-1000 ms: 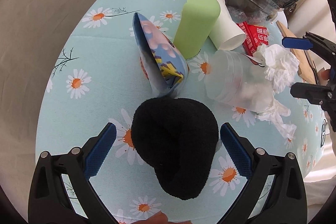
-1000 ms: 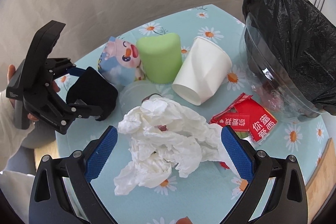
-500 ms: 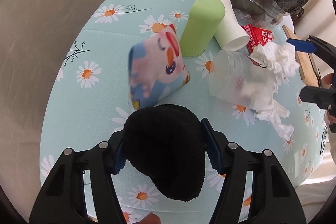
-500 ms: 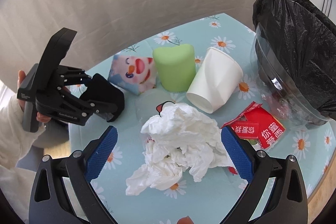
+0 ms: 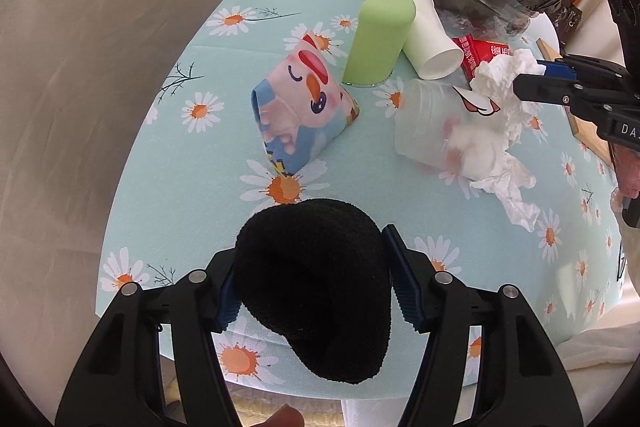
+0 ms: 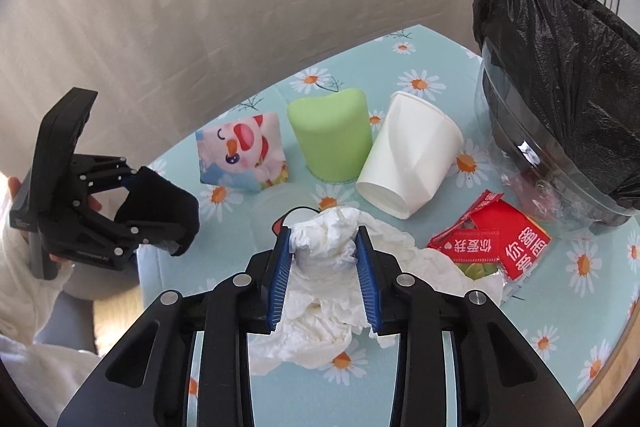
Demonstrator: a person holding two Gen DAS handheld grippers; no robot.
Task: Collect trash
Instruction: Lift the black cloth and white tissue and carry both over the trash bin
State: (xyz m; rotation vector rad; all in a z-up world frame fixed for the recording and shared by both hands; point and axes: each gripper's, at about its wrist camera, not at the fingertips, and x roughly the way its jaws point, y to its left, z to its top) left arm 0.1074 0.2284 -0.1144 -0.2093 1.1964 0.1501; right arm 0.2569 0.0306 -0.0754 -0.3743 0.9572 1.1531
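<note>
Because the crumpled tissue (image 6: 324,247) is feather-light and squashy, the right gripper (image 6: 325,267), just closing, pinches its bunched top; the left gripper (image 5: 310,285) squeezes a soft black cloth (image 5: 316,291) at the table's (image 5: 192,187) near edge — both need only gentle pressure.

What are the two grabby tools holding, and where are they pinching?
The left tool pinches the black sock across its sides. The right tool has just closed on the white tissue, squeezing its crumpled top.

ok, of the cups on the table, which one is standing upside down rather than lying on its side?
The green cup: it stands inverted, rim on the tablecloth. The white paper cup leans against it, tipped over, and the clear plastic cup lies on its side with tissue in it.
</note>
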